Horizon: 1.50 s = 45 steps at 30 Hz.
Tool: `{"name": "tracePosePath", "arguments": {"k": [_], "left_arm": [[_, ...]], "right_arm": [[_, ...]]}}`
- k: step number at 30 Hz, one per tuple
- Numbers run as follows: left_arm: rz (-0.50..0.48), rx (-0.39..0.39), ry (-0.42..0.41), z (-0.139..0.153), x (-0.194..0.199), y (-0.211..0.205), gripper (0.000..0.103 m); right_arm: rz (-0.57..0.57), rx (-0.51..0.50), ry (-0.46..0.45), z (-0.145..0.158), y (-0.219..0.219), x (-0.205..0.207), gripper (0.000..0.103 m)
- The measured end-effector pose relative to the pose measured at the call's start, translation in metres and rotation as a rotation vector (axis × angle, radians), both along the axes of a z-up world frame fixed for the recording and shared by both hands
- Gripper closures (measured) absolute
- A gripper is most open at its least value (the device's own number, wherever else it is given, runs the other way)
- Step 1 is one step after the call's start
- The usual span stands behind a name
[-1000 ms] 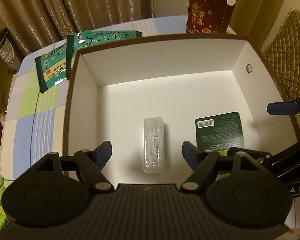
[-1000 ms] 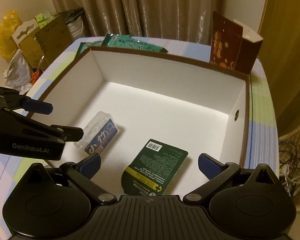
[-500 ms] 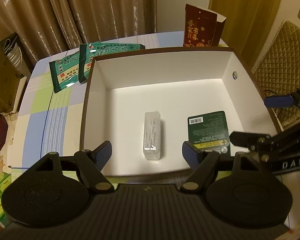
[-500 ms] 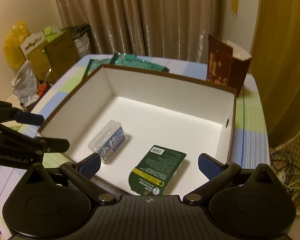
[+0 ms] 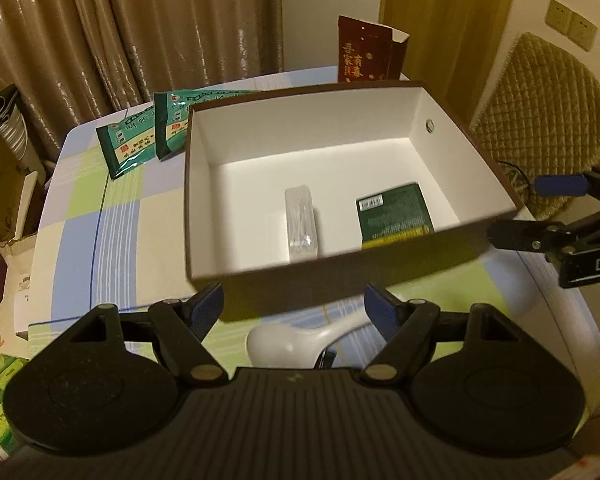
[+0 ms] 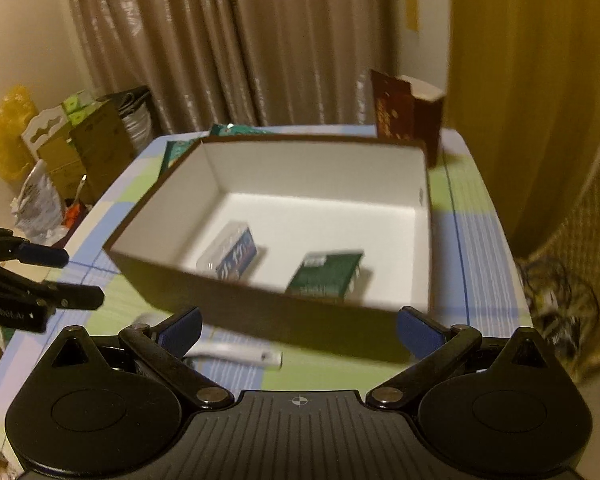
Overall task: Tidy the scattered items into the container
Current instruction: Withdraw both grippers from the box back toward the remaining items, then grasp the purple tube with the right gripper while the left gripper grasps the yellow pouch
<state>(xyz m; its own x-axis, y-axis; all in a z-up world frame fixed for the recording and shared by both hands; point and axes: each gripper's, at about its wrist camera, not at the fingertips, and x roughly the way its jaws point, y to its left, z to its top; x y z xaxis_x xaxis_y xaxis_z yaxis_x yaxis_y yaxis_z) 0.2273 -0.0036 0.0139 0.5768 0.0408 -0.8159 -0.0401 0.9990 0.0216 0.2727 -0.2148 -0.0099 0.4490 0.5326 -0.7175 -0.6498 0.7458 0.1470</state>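
Note:
A brown box with a white inside (image 5: pixel 460 152) (image 6: pixel 425 184) stands on the checked tablecloth. A clear plastic case (image 5: pixel 300 222) (image 6: pixel 230 250) and a dark green card pack (image 5: pixel 394 214) (image 6: pixel 328 274) lie on its floor. A white spoon (image 5: pixel 296 342) lies on the cloth in front of the box, just beyond my left gripper (image 5: pixel 296 312), which is open and empty. The spoon's handle (image 6: pixel 236 354) shows by my right gripper (image 6: pixel 298 326), also open and empty, held in front of the box's near wall.
Two green packets (image 5: pixel 148 136) lie left of the box. A dark red paper bag (image 5: pixel 366 54) (image 6: pixel 408 118) stands behind it. Cartons and bags (image 6: pixel 76 148) crowd the floor on the left. A quilted chair (image 5: pixel 548 104) stands on the right.
Both grippers have pulled back and up out of the box to in front of its near wall. The spoon has come into view. The case and card pack stay in the box.

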Motion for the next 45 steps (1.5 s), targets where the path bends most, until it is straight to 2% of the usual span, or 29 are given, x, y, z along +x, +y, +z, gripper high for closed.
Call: {"name": "tracePosePath", "arguments": {"k": [7, 16, 22, 36, 41, 43, 45], "left_arm": [[-0.046, 0.0, 0.003, -0.01, -0.045, 0.014, 0.029], [-0.086, -0.021, 0.012, -0.02, -0.084, 0.03, 0.029], [-0.111, -0.025, 0.021, -0.027, -0.104, 0.035, 0.029], [-0.113, -0.028, 0.055, -0.047, -0.131, 0.046, 0.029], [-0.112, -0.032, 0.073, -0.056, -0.136, 0.046, 0.029], [-0.11, -0.032, 0.082, -0.059, -0.136, 0.046, 0.029], [-0.108, -0.033, 0.09, -0.063, -0.136, 0.046, 0.029]], "right_arm": [[-0.081, -0.005, 0.033, -0.011, -0.012, -0.059, 0.002], [-0.122, -0.012, 0.045, -0.02, -0.002, -0.119, 0.002], [-0.123, -0.013, 0.059, -0.024, 0.005, -0.143, 0.002], [-0.105, -0.078, 0.128, -0.064, 0.015, -0.178, 0.003], [-0.081, -0.129, 0.139, -0.086, 0.019, -0.183, 0.02], [-0.074, -0.131, 0.148, -0.094, 0.019, -0.184, 0.034], [-0.063, -0.131, 0.159, -0.1, 0.02, -0.183, 0.04]]}}
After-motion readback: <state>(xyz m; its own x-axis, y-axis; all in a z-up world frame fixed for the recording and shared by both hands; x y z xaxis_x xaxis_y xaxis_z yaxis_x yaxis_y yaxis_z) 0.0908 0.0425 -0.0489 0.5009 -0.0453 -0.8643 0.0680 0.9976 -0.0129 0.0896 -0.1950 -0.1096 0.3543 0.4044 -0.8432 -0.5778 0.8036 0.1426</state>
